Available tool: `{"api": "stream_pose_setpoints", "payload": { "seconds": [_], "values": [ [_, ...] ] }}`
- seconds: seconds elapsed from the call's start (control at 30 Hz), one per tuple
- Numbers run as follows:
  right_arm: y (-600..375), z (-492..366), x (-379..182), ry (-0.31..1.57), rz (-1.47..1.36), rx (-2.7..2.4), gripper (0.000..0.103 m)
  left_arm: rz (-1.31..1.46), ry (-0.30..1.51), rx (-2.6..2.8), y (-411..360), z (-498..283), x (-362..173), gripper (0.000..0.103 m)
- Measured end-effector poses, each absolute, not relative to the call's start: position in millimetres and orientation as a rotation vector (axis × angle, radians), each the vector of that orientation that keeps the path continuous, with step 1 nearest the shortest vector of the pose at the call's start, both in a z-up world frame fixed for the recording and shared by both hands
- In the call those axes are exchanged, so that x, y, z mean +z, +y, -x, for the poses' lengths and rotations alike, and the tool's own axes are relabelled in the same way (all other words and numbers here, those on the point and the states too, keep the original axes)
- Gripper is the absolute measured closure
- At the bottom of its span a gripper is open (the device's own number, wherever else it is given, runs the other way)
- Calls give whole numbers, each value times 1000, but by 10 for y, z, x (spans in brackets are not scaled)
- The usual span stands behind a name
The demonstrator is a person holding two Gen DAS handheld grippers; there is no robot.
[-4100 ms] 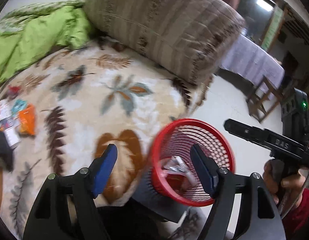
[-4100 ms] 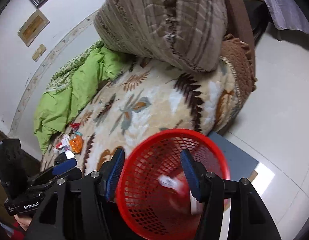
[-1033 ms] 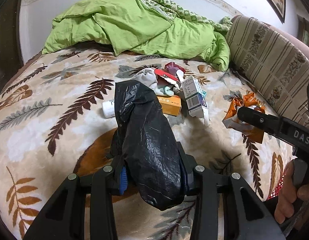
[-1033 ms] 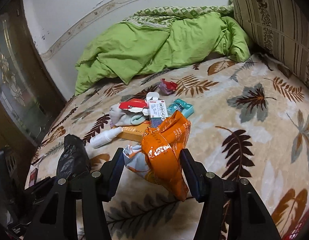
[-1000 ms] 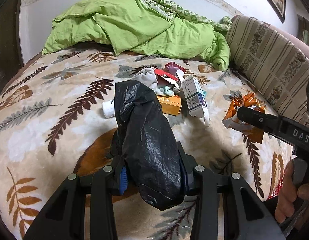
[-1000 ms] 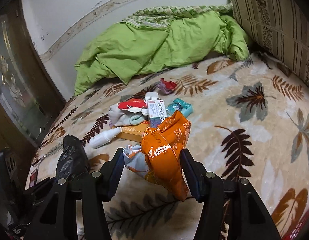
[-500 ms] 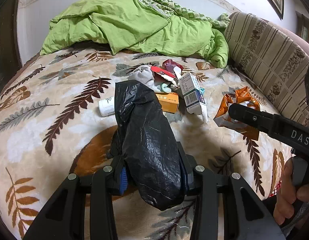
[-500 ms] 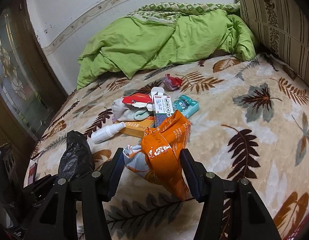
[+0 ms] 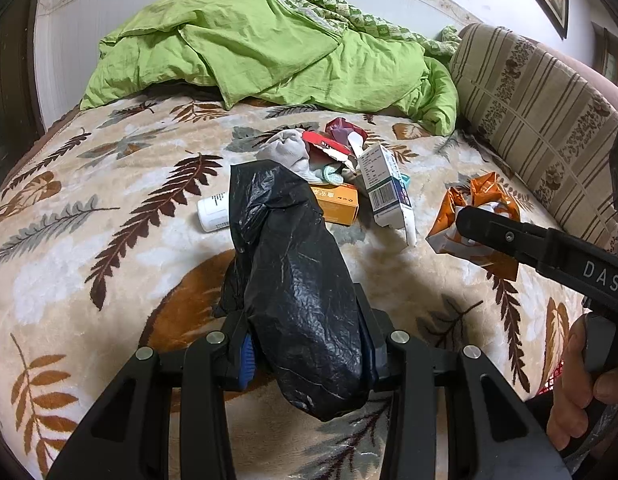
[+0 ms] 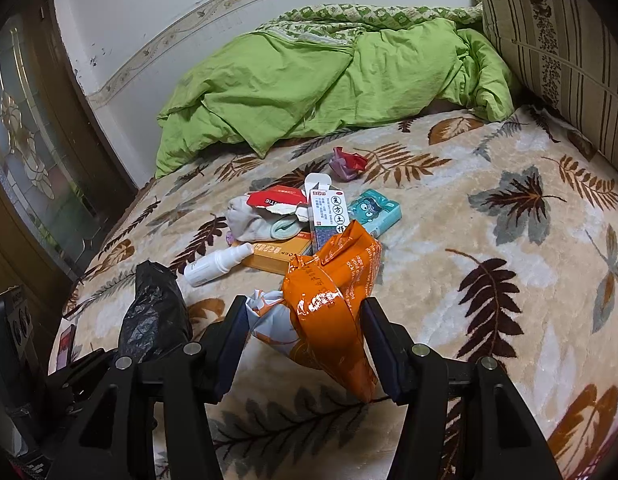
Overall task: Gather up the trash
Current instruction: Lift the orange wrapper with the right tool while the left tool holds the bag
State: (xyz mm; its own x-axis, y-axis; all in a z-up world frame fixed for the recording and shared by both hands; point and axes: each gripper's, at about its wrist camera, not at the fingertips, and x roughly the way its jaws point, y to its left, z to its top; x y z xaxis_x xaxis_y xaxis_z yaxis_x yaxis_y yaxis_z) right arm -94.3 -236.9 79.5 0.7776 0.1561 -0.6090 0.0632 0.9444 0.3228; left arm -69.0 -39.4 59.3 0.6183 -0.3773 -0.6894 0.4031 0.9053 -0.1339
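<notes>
My left gripper (image 9: 307,356) is shut on a crumpled black plastic bag (image 9: 293,280) and holds it above the leaf-patterned blanket (image 9: 109,248); the bag also shows in the right wrist view (image 10: 155,312). My right gripper (image 10: 305,344) is shut on an orange snack wrapper (image 10: 329,300), which also shows in the left wrist view (image 9: 477,216). Behind both lies a pile of trash: a white bottle (image 10: 217,264), an orange box (image 10: 277,254), a white medicine carton (image 10: 329,212), a teal packet (image 10: 375,210), a red torn wrapper (image 10: 275,200) and a grey sock (image 10: 249,220).
A green duvet (image 10: 329,76) is bunched at the far end against the wall. A striped cushion (image 9: 541,112) lines the right side. A dark wooden door with glass (image 10: 29,152) stands left of the bed. A red-purple crumpled wrapper (image 10: 347,162) lies beyond the pile.
Both grippers keep hold of their loads. The views have drawn back and tilted slightly over the bed; the trash pile has not moved. Four seconds ago both grippers were open over a red basket.
</notes>
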Motion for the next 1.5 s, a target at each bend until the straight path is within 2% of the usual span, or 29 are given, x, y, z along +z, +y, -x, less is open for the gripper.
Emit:
{"api": "stream_pose_setpoints", "payload": {
  "seconds": [1.5],
  "values": [
    [-2365,1099,859,653,-359,63,42,-51,735,-395,-302,801,698,64]
  ]
}}
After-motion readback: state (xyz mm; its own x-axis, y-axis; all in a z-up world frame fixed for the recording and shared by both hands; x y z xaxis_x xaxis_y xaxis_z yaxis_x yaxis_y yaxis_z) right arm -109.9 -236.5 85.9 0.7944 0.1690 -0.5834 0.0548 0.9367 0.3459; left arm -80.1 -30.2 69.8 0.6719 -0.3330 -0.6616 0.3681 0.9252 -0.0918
